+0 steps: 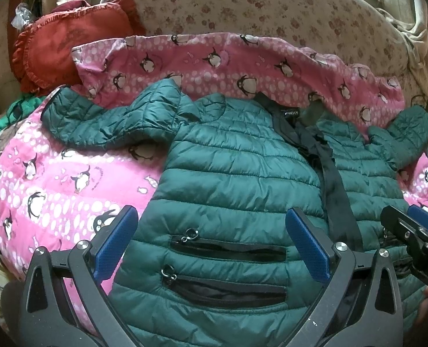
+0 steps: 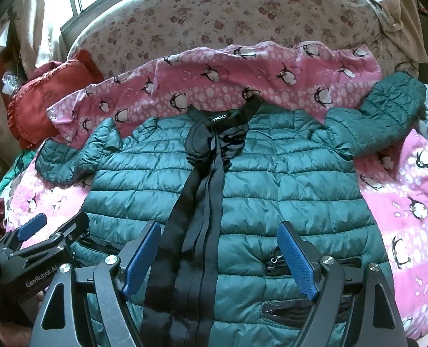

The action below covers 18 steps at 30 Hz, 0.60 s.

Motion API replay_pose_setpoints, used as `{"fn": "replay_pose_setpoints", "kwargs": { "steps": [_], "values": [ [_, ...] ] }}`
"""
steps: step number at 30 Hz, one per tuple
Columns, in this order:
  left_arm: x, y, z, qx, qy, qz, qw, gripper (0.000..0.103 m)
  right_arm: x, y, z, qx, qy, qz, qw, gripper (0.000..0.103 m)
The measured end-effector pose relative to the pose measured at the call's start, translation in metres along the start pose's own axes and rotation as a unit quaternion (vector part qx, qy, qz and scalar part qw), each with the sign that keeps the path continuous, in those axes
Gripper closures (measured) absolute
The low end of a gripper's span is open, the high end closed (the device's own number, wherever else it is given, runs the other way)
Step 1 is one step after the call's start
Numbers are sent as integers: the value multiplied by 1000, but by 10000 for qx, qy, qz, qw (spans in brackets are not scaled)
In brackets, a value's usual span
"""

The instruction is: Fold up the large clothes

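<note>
Right wrist view: your right gripper (image 2: 219, 257) and left gripper (image 1: 211, 245), both spread apart, hover over the flat-laid green jacket (image 2: 242, 179), spread on the bed (image 2: 410, 190) for folding.

Your jacket (image 1: 242, 159) is a dark green quilted puffer, lying flat and face up, spread out ahead of both claws. Its black front strip (image 2: 196, 202) runs away from the right claw towards the collar. Both sleeves stretch outwards, left and right. Two zipped pockets sit between the left claw's fingers.
</note>
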<state>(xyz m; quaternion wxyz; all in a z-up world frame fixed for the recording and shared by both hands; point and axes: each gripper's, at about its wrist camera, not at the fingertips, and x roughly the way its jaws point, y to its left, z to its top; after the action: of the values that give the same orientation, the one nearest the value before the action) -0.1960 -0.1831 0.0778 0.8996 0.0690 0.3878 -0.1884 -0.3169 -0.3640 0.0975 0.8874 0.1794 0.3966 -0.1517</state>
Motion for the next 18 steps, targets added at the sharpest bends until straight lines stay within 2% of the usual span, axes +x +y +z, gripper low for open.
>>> {"fn": "replay_pose_setpoints", "kwargs": {
  "steps": [7, 18],
  "values": [
    [1, -1, -2, 22, 6, 24, 10000, 1, 3, 1, 1, 14, 68, 3, 10000, 22],
    [4, -1, -4, 2, 25, 11, 10000, 1, 7, 2, -1, 83, -119, 136, 9998, 22]
  ]
}}
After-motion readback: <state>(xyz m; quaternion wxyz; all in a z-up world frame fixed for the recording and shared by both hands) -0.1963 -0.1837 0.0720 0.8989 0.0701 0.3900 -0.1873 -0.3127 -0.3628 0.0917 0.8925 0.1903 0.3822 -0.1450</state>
